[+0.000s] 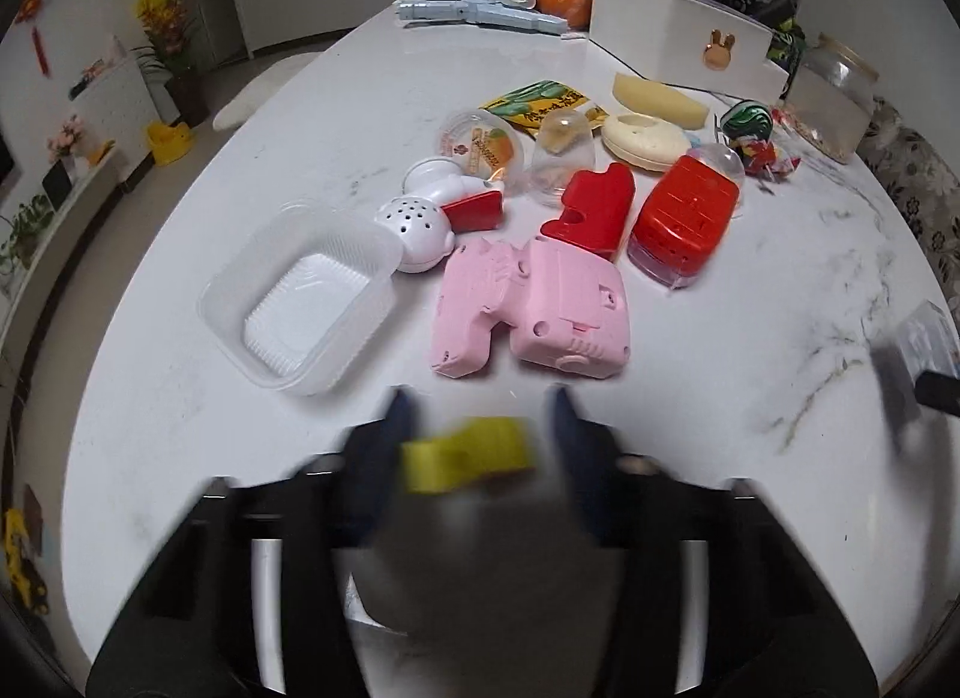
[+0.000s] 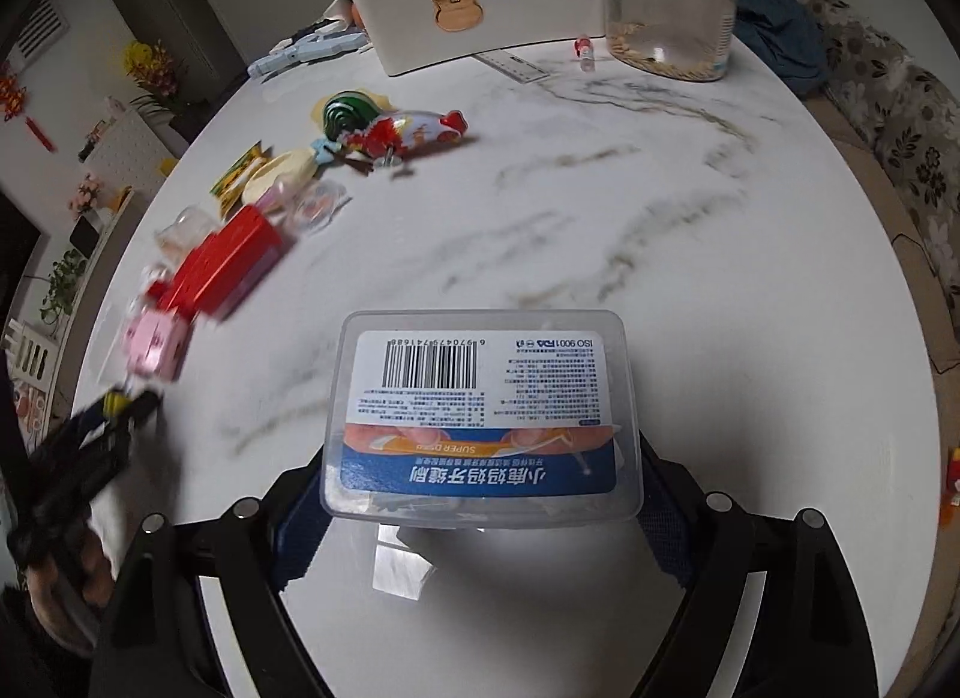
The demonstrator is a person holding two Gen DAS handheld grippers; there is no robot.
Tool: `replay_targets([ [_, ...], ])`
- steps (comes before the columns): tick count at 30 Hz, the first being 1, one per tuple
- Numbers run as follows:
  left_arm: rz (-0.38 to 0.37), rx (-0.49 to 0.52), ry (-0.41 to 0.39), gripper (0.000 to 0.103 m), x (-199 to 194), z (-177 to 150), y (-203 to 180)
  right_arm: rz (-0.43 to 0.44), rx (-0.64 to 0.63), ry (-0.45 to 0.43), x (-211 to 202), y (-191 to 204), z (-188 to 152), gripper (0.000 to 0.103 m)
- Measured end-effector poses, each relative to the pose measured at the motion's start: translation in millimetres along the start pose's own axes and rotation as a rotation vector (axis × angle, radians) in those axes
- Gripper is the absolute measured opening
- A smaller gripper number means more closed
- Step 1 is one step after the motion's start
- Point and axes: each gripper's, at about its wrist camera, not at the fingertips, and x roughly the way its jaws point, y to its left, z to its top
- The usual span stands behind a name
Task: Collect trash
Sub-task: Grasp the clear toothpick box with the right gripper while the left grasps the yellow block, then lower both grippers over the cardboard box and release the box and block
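Note:
My left gripper (image 1: 480, 404) holds a small yellow plastic piece (image 1: 468, 455) between its blurred blue fingers, above the near edge of the white marble table (image 1: 750, 278). Ahead lie a clear plastic tray (image 1: 300, 302), a pink toy (image 1: 528, 314), red toy blocks (image 1: 684, 218) and clear capsule shells (image 1: 564, 152). My right gripper (image 2: 480, 494) is shut on a clear plastic box with a blue label (image 2: 480, 416), held over the table. The left gripper (image 2: 114, 410) shows blurred at the left of the right wrist view.
A white storage box with a rabbit emblem (image 1: 678, 38) stands at the back, next to a glass jar (image 2: 669, 2). A snack wrapper (image 1: 540, 104), a cream soap case (image 1: 645, 143), candy wrappers (image 2: 402, 134) and a blue toy gun (image 1: 480, 14) lie about.

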Motion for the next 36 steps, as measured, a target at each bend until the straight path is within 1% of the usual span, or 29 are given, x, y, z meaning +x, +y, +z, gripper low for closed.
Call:
replay_targets([
  [1,-0.036,-0.016,0.011,0.039,-3.9,-1.2,0.4,0.001,-0.002,-0.006,-5.2,-1.8,-4.4,0.085],
  [3,-0.058,-0.046,0.016,0.039,-10.9,-7.2,2.7,0.013,-0.005,-0.026,-20.4,-5.1,-13.7,0.085],
  [6,-0.111,-0.101,0.013,0.039,-34.3,-21.3,6.6,0.044,-0.019,-0.051,-41.0,-5.6,-22.7,0.085],
  [9,-0.145,-0.093,-0.014,0.039,-65.3,-37.0,0.0,0.089,-0.060,-0.066,-63.9,-2.6,-31.8,0.085],
  [12,-0.186,-0.049,-0.030,0.039,-104.7,-56.6,-12.3,0.127,-0.125,-0.066,-86.0,3.2,-45.6,0.085],
  [13,-0.193,-0.032,-0.033,0.039,-112.4,-60.8,-16.9,0.144,-0.150,-0.066,-95.6,5.6,-52.9,0.085],
  [16,-0.215,0.049,-0.042,0.039,-149.3,-84.9,-40.6,0.179,-0.217,-0.058,-119.1,11.0,-74.0,0.085],
  [19,-0.234,0.110,-0.038,0.039,-173.5,-109.0,-60.4,0.216,-0.270,-0.043,-137.7,12.9,-97.2,0.085],
  [24,-0.245,0.204,0.006,0.039,-191.8,-148.4,-83.8,0.254,-0.330,0.039,-147.7,13.3,-140.3,0.085],
  [26,-0.256,0.236,0.036,0.039,-193.7,-165.1,-90.4,0.267,-0.351,0.097,-142.9,14.1,-162.0,0.085],
  [28,-0.247,0.268,0.069,0.040,-189.5,-181.8,-95.8,0.277,-0.365,0.150,-133.7,15.0,-177.8,0.085],
  [29,-0.246,0.277,0.087,0.047,-185.2,-187.4,-96.7,0.281,-0.371,0.181,-127.2,14.8,-186.1,0.085],
  [30,-0.236,0.281,0.104,0.068,-180.2,-194.2,-97.8,0.279,-0.382,0.222,-117.4,16.0,-194.7,0.086],
  [31,-0.221,0.280,0.110,0.076,-175.7,-199.1,-98.1,0.270,-0.390,0.238,-111.8,16.9,-199.2,0.088],
  [32,-0.211,0.277,0.113,0.084,-173.9,-203.6,-97.7,0.257,-0.400,0.244,-107.1,17.8,-203.9,0.093],
  [33,-0.203,0.272,0.126,0.084,-169.0,-207.5,-96.8,0.248,-0.410,0.246,-102.9,18.4,-206.6,0.094],
  [34,-0.214,0.263,0.151,0.084,-163.3,-209.4,-95.1,0.243,-0.417,0.251,-98.6,18.7,-208.6,0.094],
  [36,-0.208,0.239,0.174,0.084,-158.3,-210.1,-89.7,0.244,-0.406,0.261,-94.8,17.5,-207.4,0.094],
])
